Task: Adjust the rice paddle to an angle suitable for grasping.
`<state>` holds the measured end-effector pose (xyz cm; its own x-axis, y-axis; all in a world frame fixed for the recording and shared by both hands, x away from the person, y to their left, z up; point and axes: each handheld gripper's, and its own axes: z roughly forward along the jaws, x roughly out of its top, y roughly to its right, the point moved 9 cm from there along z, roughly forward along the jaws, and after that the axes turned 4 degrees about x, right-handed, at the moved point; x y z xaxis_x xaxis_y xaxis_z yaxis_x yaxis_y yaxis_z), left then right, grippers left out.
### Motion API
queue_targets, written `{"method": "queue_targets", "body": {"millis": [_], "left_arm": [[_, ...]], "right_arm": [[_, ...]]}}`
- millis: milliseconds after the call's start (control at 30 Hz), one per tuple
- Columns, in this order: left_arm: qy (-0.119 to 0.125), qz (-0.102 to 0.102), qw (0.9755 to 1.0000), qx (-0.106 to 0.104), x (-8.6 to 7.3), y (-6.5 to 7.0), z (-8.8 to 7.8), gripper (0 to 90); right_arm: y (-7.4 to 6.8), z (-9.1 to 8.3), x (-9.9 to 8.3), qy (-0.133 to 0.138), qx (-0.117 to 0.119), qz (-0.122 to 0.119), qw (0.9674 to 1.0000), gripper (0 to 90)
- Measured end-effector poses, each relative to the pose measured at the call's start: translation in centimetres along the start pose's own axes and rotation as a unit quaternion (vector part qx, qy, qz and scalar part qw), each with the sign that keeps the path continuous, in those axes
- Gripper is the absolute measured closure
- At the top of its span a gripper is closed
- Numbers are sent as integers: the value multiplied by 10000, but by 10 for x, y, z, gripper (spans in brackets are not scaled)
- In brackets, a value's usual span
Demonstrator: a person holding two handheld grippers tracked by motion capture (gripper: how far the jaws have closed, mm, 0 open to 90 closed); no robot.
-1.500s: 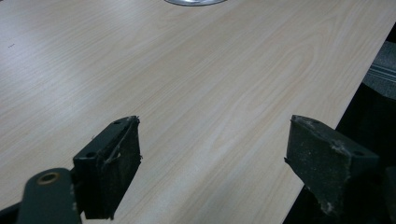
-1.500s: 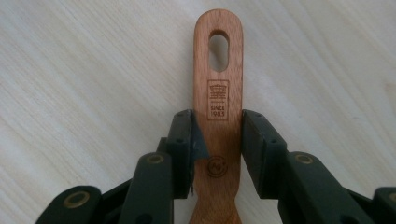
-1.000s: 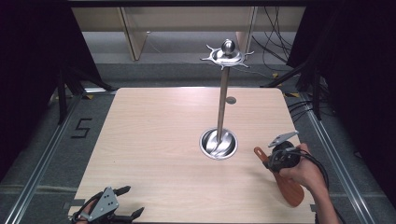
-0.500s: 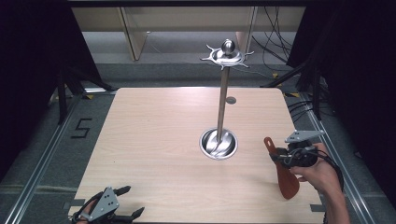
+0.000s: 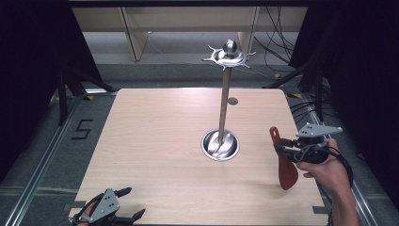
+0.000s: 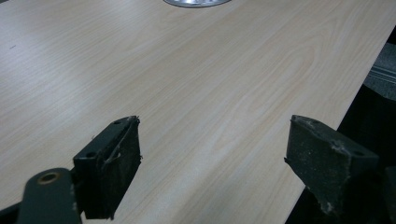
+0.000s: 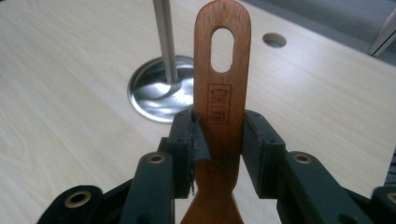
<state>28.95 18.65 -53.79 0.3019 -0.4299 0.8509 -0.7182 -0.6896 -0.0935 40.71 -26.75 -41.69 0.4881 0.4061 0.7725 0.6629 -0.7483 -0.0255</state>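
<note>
Right tool (image 5: 281, 149) grips spatula (image 5: 285, 167); metal stand (image 5: 224, 99) just beside.

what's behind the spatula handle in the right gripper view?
Behind the wooden spatula, shut in the right gripper: the stand's round steel base, its pole, bare table. The handle covers the base's right rim.
</note>
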Motion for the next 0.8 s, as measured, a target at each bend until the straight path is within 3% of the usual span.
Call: {"method": "queue_targets", "body": {"millis": [33, 100, 133, 167, 233, 333, 400, 433, 467, 500, 533, 567, 800], "left_arm": [[16, 119, 9999, 5, 1, -1, 0, 172], [-7, 38, 10000, 2, 0, 0, 0, 172], [10, 126, 9999, -1, 1, -1, 0, 172], [7, 22, 10000, 6, 0, 0, 0, 172], [6, 180, 9998, 3, 1, -2, -1, 172], [9, 9, 10000, -5, 0, 0, 0, 172], [13, 33, 10000, -6, 0, 0, 0, 172], [-9, 192, 9998, -3, 0, -2, -1, 172], [-9, 218, 9998, -6, 1, -2, -1, 172], [-21, 30, 10000, -9, 0, 0, -1, 172], [1, 155, 9999, -5, 1, -2, -1, 172], [0, 23, 10000, -18, 0, 0, 0, 172], [0, 25, 10000, -13, 0, 1, -1, 172]], "right_arm": [[-2, -1, 7, 84, 24, -21, 10000, 671], [-3, -3, 14, 155, 55, -63, 9998, 671], [-3, -3, 14, 155, 55, -63, 9998, 671], [-4, -4, 24, 319, 15, -81, 9995, 671], [-6, -6, 32, 417, 3, -124, 9991, 671], [-9, -8, 39, 500, 32, -178, 9986, 671], [-11, -9, 47, 618, 4, -173, 9979, 671], [-14, -10, 55, 704, 23, -222, 9973, 671], [-15, -11, 57, 695, 58, -244, 9973, 671], [-15, -11, 57, 695, 58, -244, 9973, 671], [-17, -12, 62, 782, 68, -238, 9966, 671], [-19, -14, 69, 838, 89, -296, 9960, 671], [-26, -18, 91, 1128, 104, -445, 9926, 670]]}}
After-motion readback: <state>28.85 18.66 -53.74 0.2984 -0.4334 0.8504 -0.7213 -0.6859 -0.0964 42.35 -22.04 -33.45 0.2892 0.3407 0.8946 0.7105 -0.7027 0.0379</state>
